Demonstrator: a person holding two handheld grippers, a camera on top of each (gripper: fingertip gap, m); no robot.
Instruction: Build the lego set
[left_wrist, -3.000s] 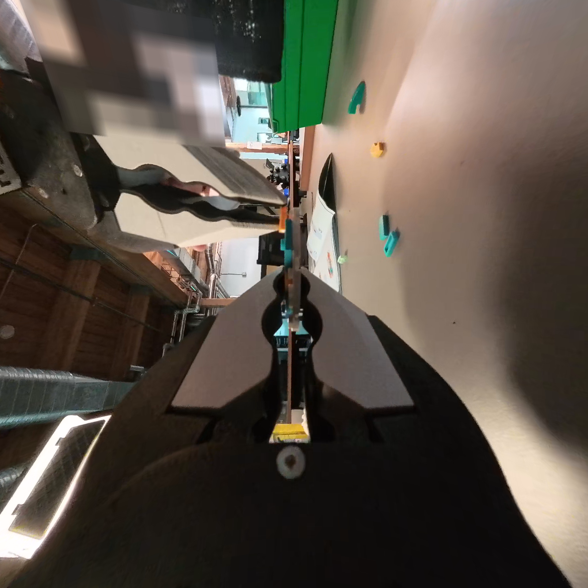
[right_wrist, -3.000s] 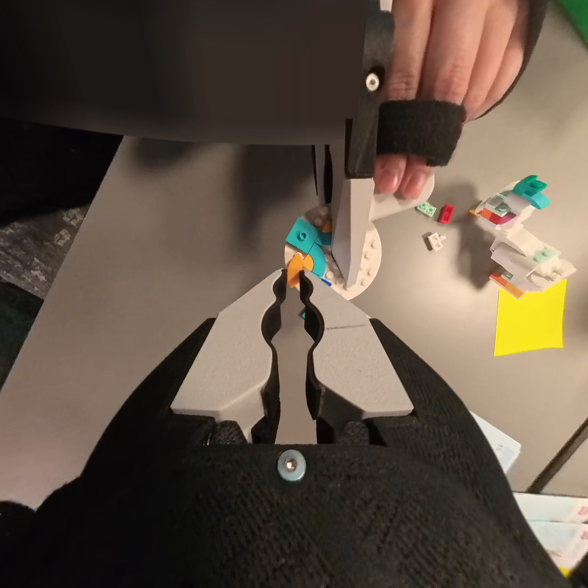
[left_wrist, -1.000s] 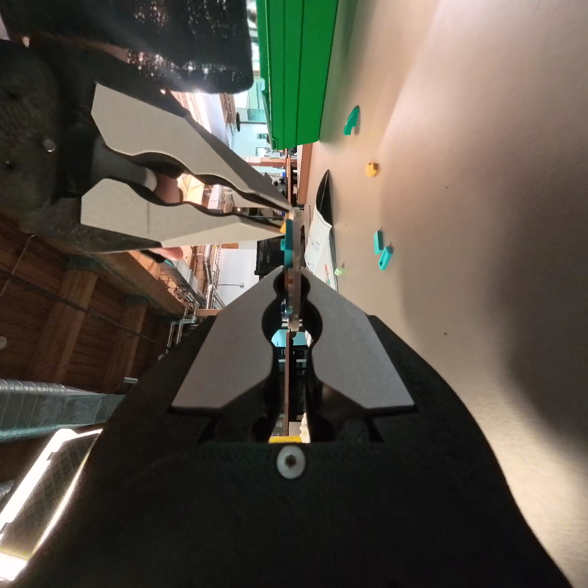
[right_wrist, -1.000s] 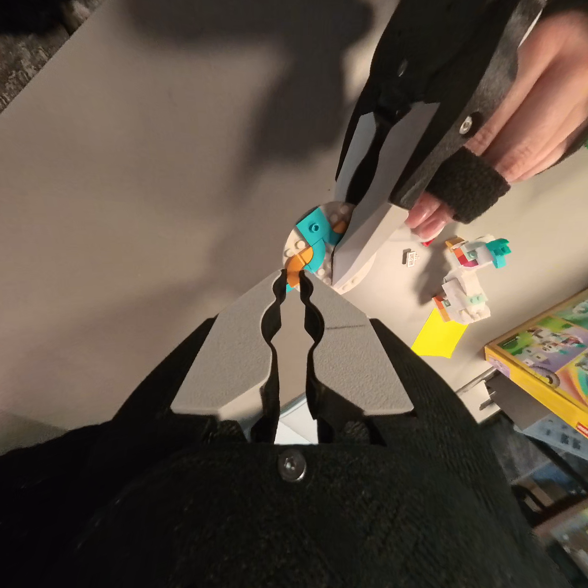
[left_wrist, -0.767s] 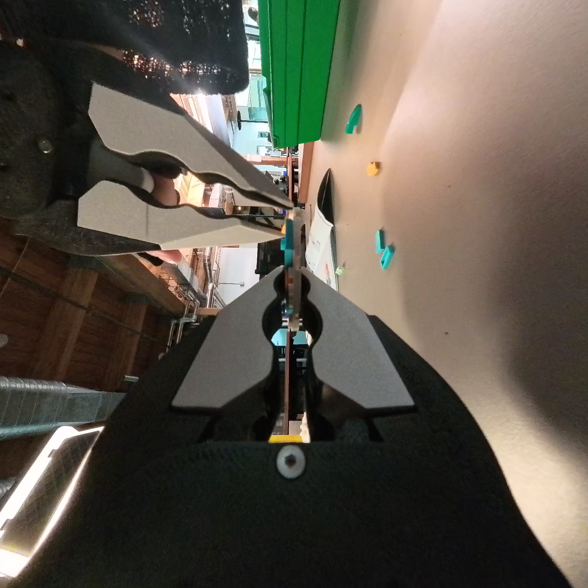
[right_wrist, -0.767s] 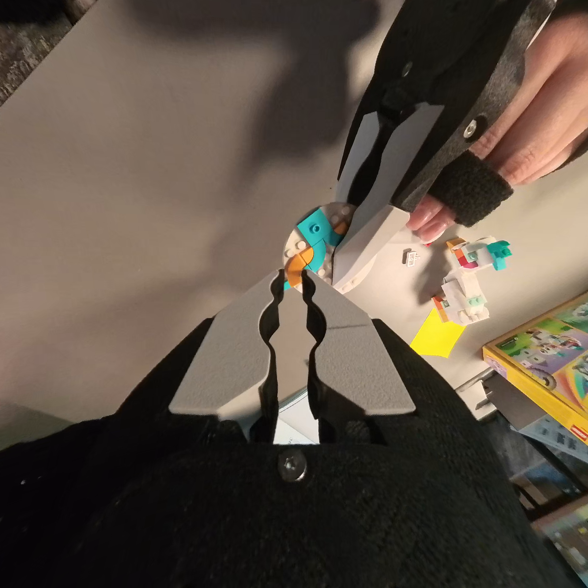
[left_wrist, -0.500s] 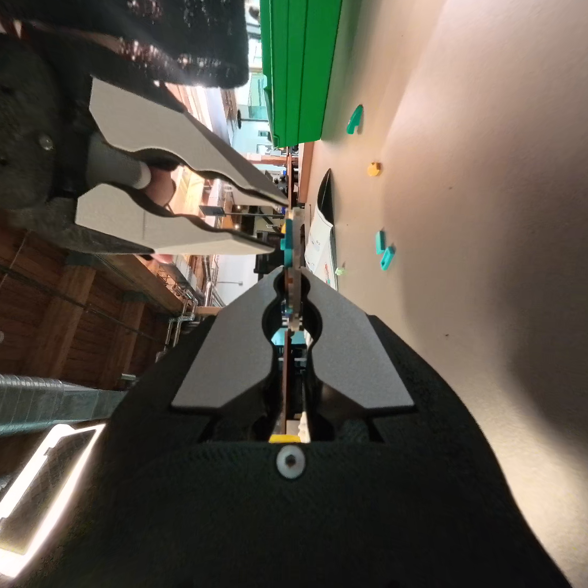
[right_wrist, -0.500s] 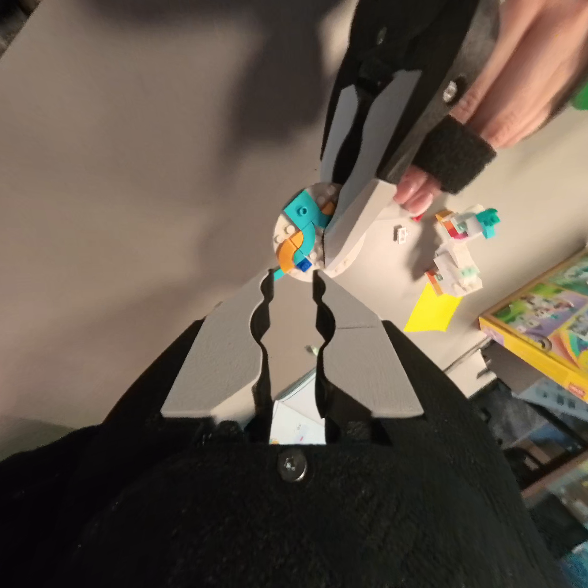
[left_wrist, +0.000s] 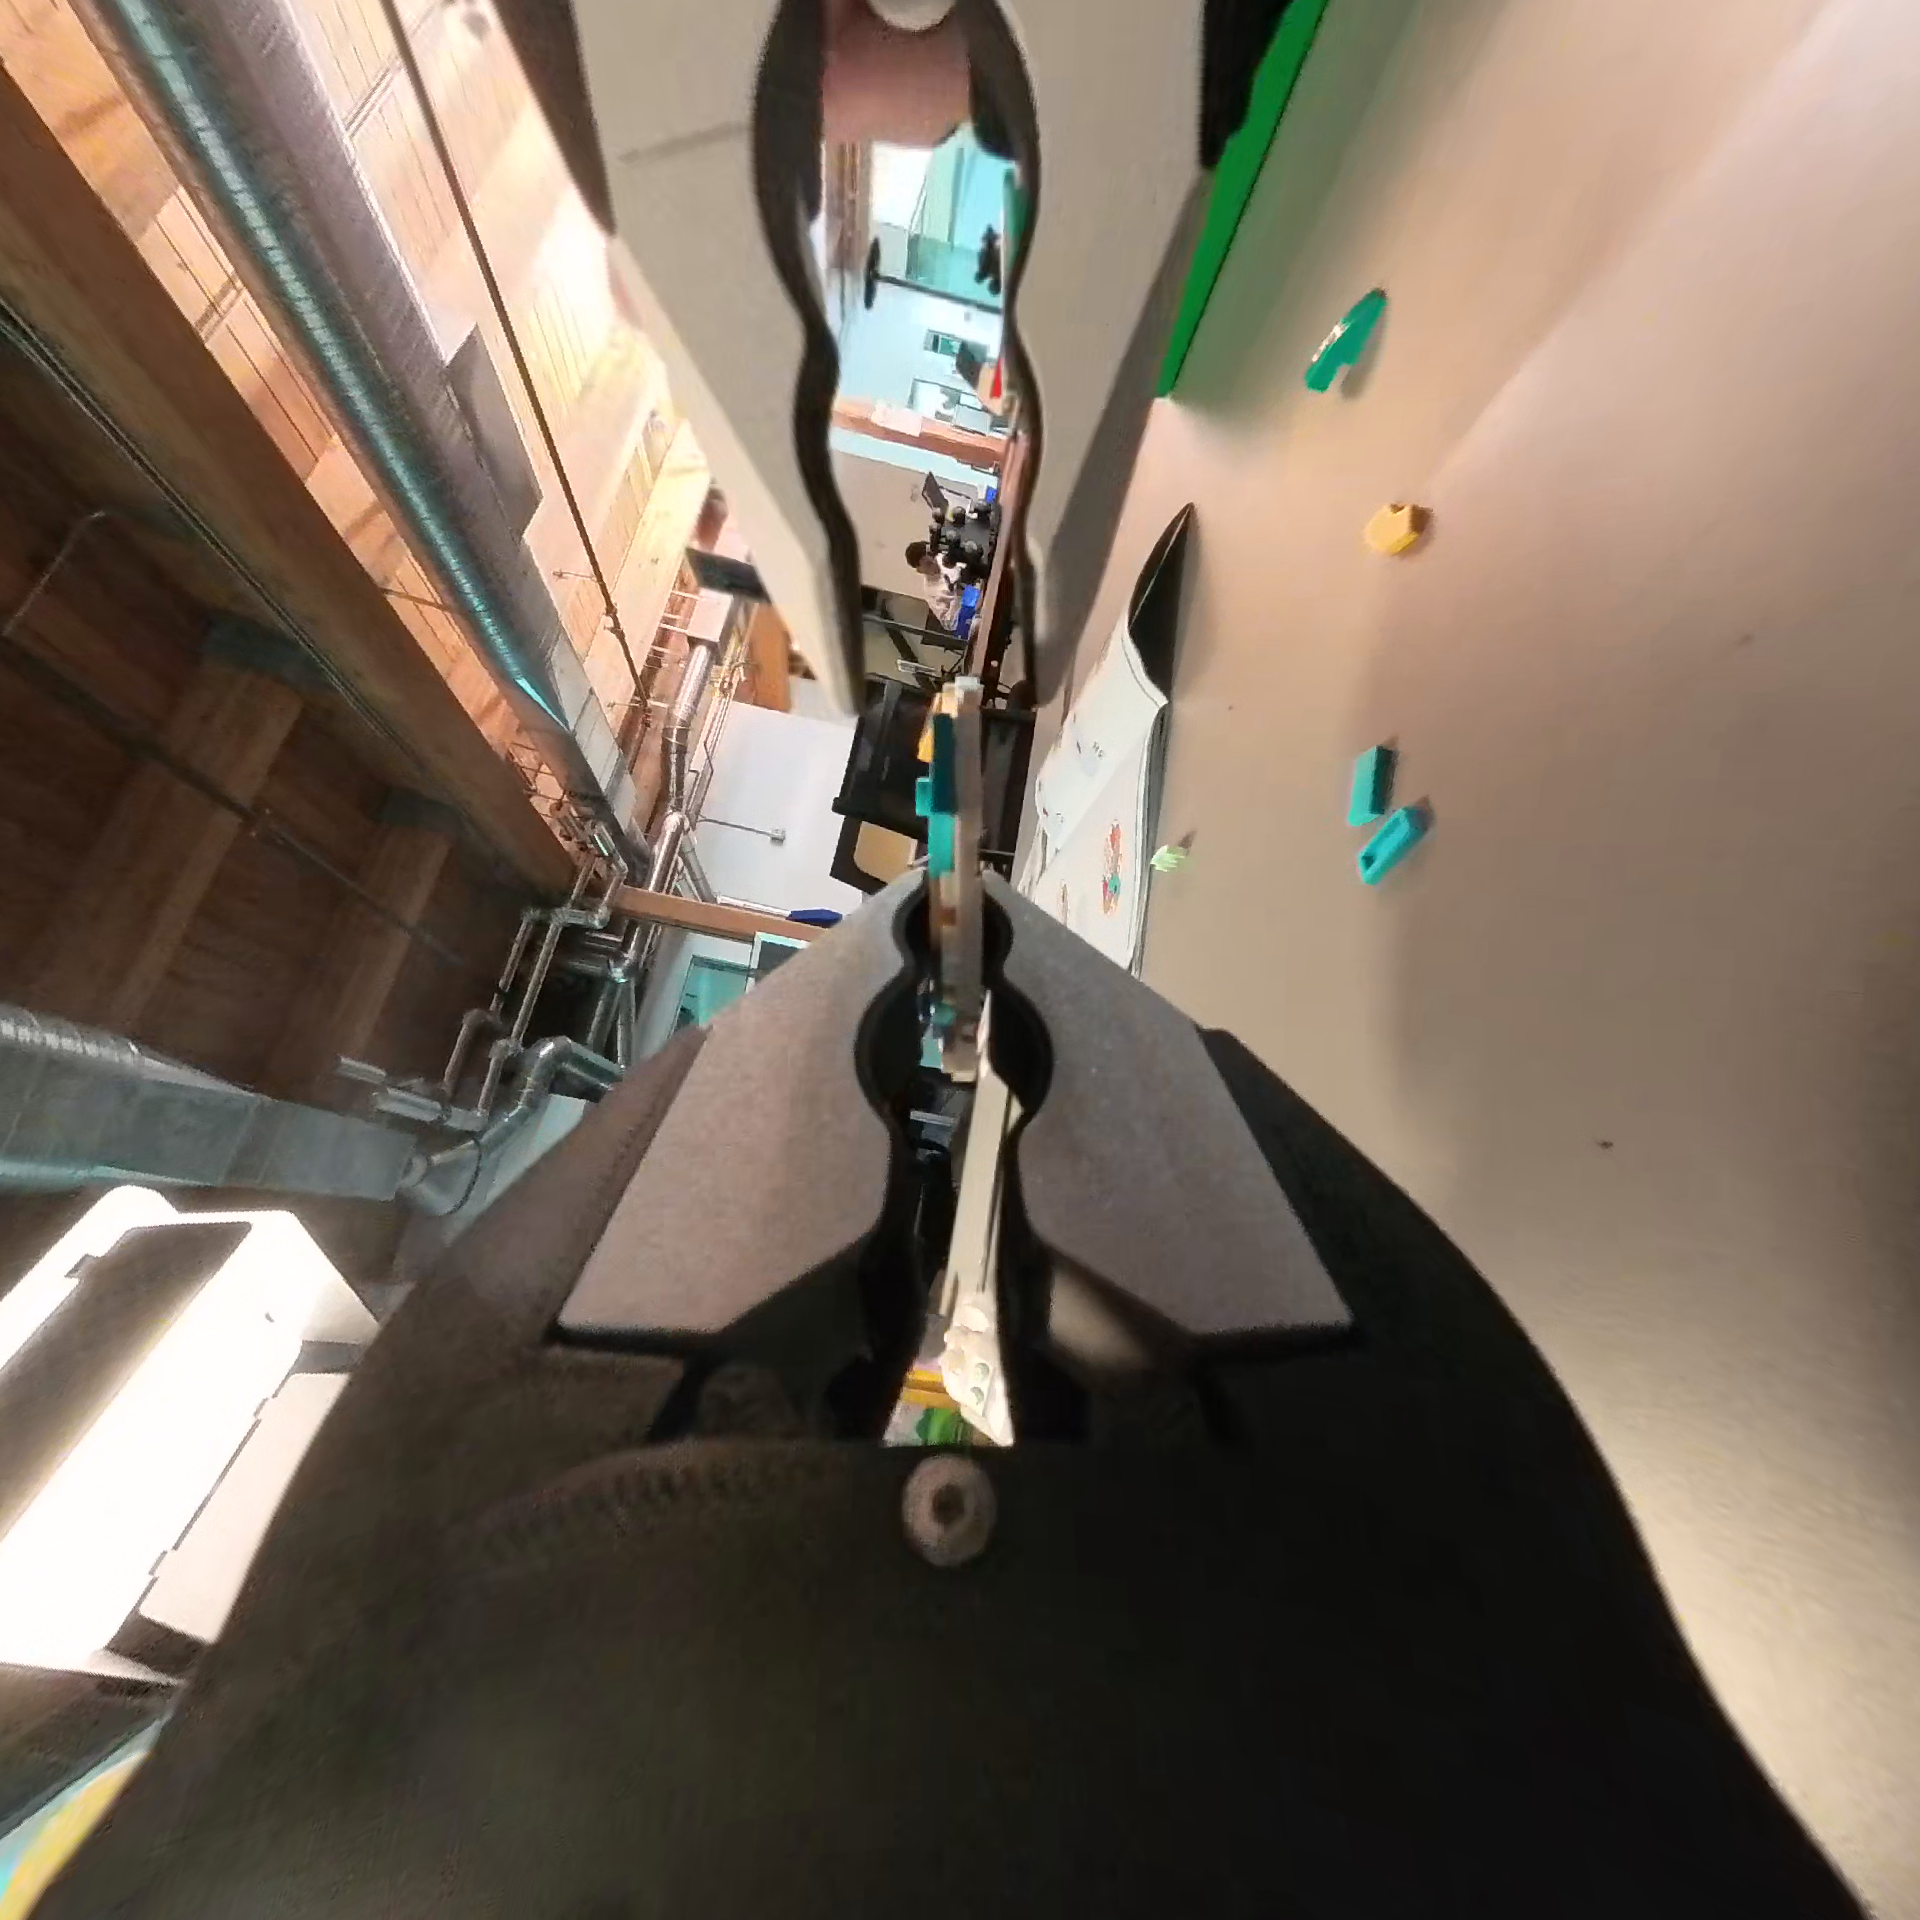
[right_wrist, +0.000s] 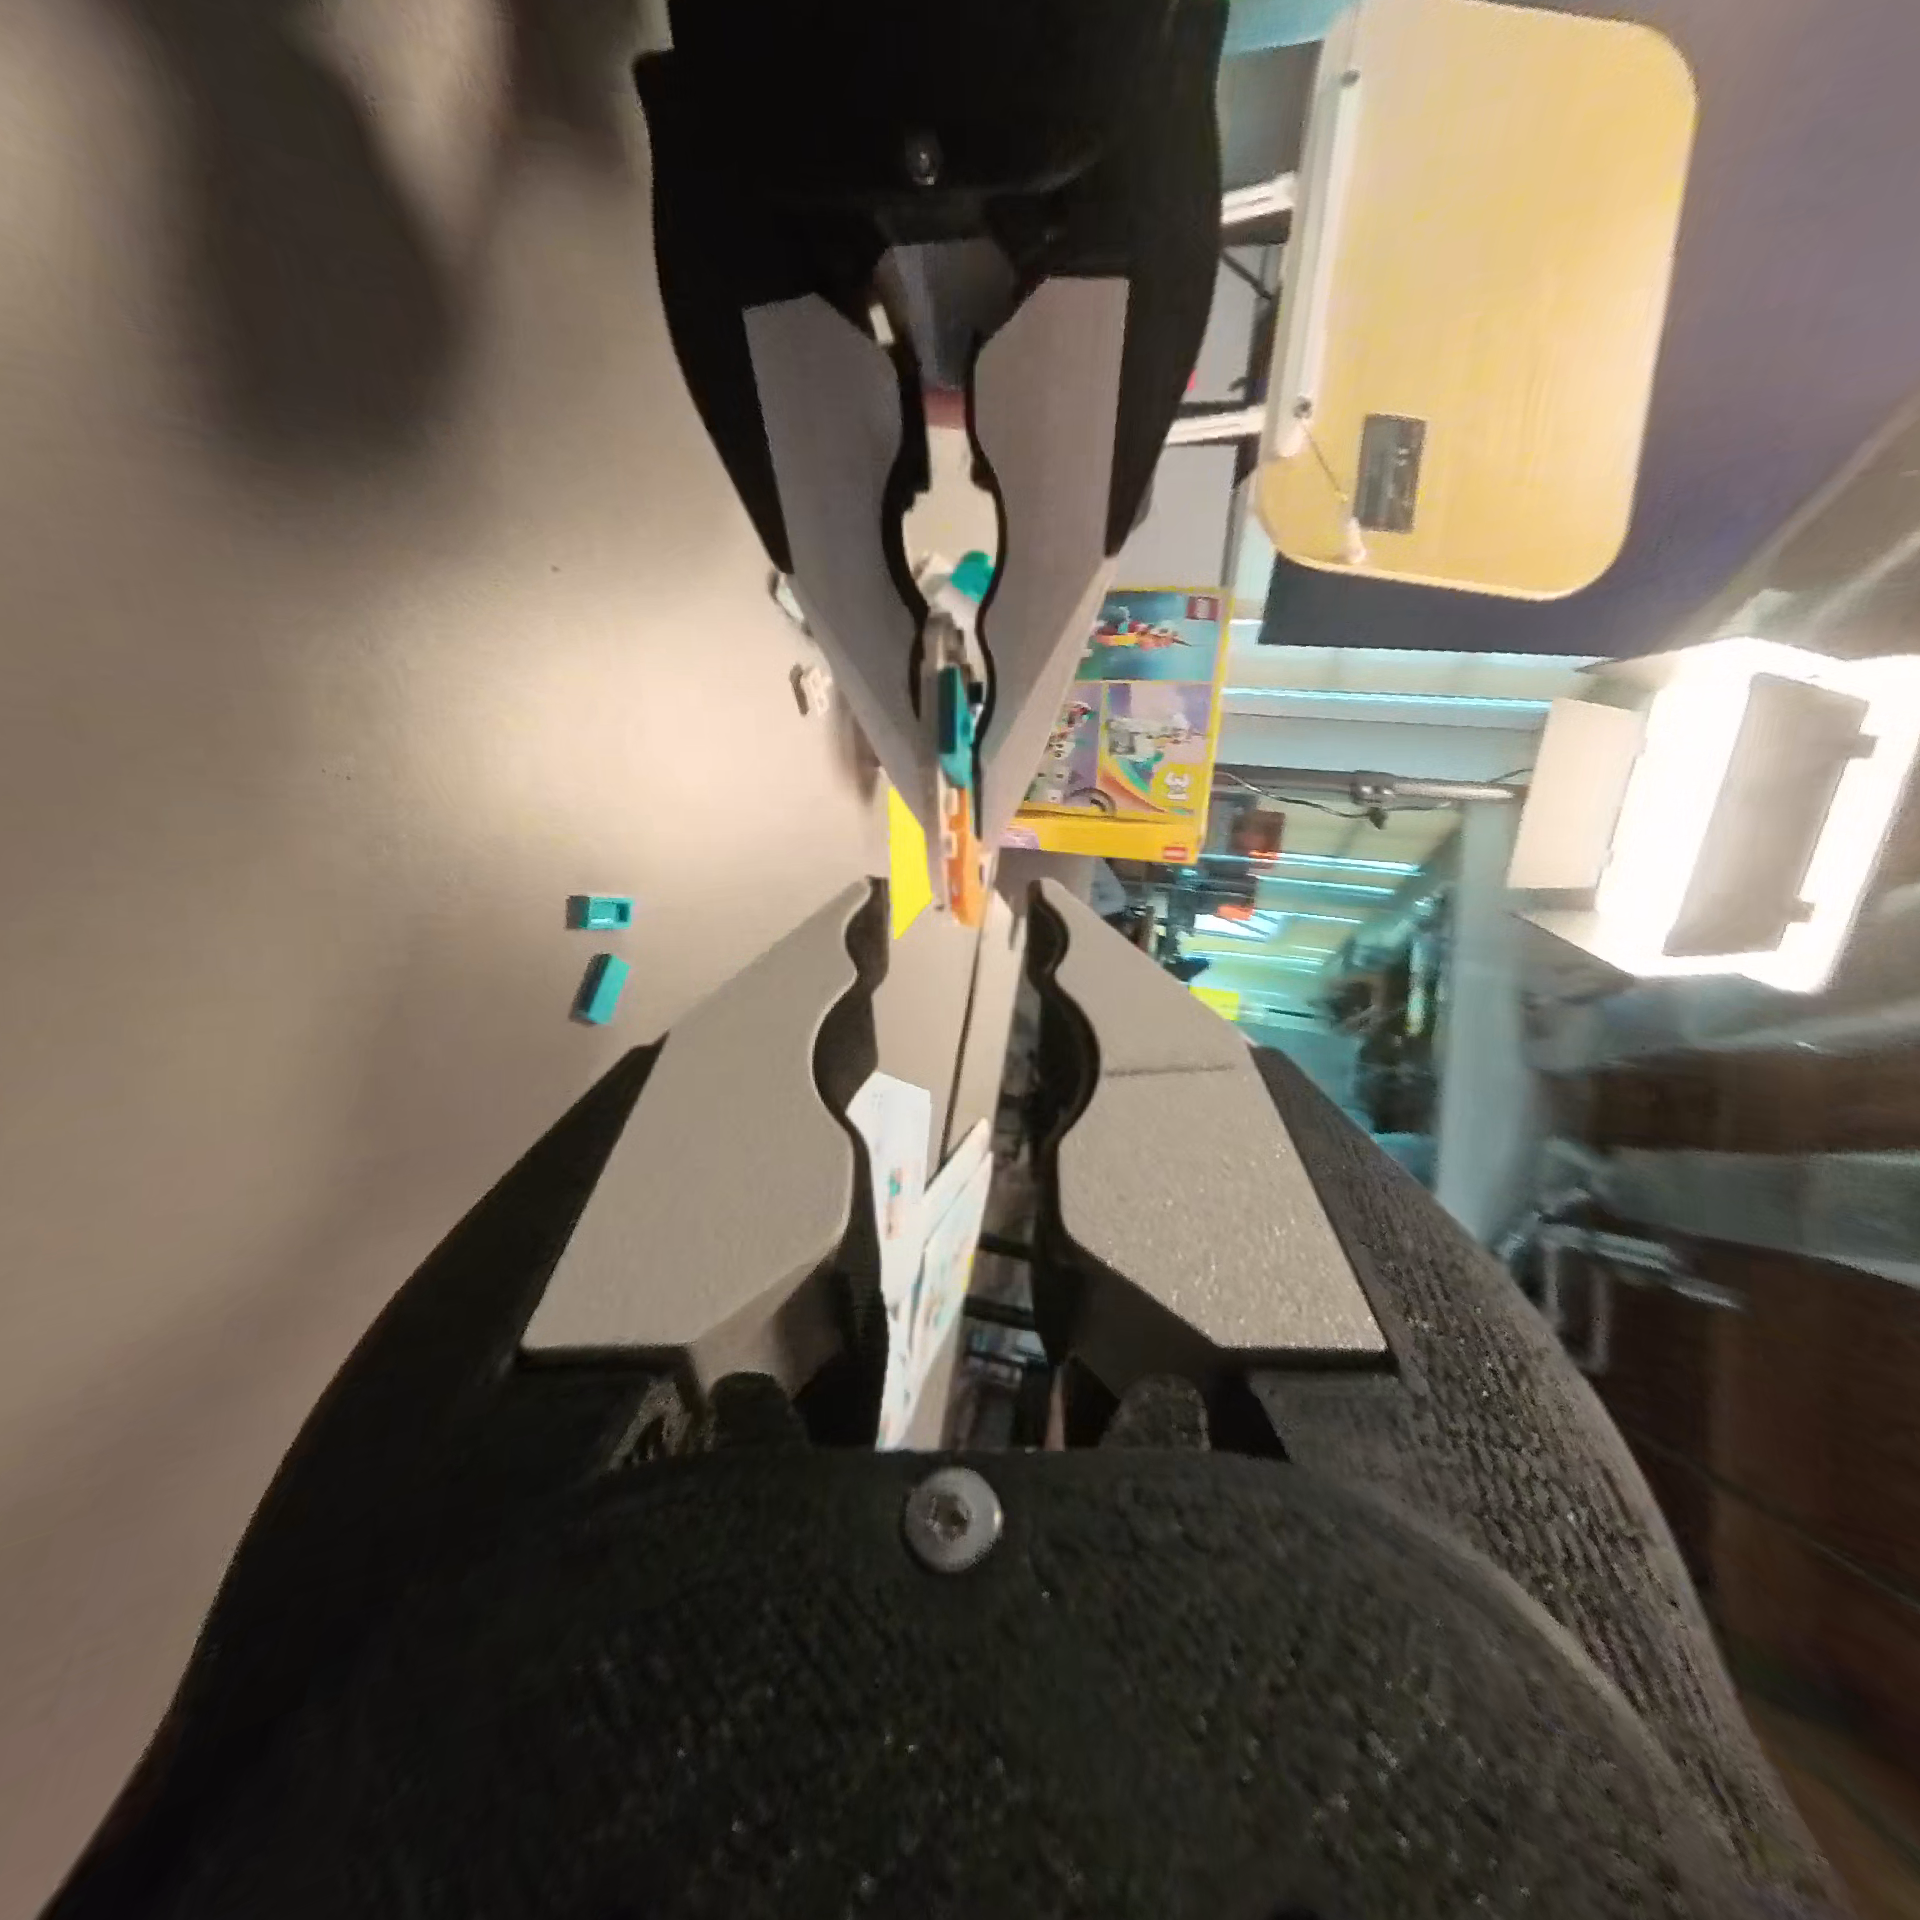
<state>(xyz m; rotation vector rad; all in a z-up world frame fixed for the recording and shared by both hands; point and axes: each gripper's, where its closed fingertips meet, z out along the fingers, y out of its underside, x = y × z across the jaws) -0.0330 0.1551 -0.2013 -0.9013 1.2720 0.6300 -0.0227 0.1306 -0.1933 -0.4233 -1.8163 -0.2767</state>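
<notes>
My left gripper (left_wrist: 951, 883) is shut on a round white plate (left_wrist: 964, 790), seen edge-on, with teal and orange curved pieces on its face. In the right wrist view the left gripper (right_wrist: 956, 821) points toward me, holding the plate (right_wrist: 951, 769) edge-on with an orange piece (right_wrist: 966, 878) at its near rim. My right gripper (right_wrist: 951, 896) is open and empty, its tips on either side of that rim without touching. In the left wrist view the right gripper (left_wrist: 945, 686) faces mine, open, just beyond the plate's far edge.
Two loose teal bricks (left_wrist: 1382, 816) lie on the grey table (left_wrist: 1610, 935), with a yellow piece (left_wrist: 1394, 527), a teal arch (left_wrist: 1345, 353), a green bin (left_wrist: 1226, 229) and an instruction booklet (left_wrist: 1096, 831). A set box (right_wrist: 1127, 727) and yellow note (right_wrist: 906, 852) lie beyond. The grippers are tip to tip, or close to it. From either gripper's tips it is about 20 cm to the teal arch (left_wrist: 1345, 353).
The right gripper opened, letting go of the orange piece on the plate, drew back a little and swung round to face the left gripper head-on. The left gripper kept hold of the plate.
</notes>
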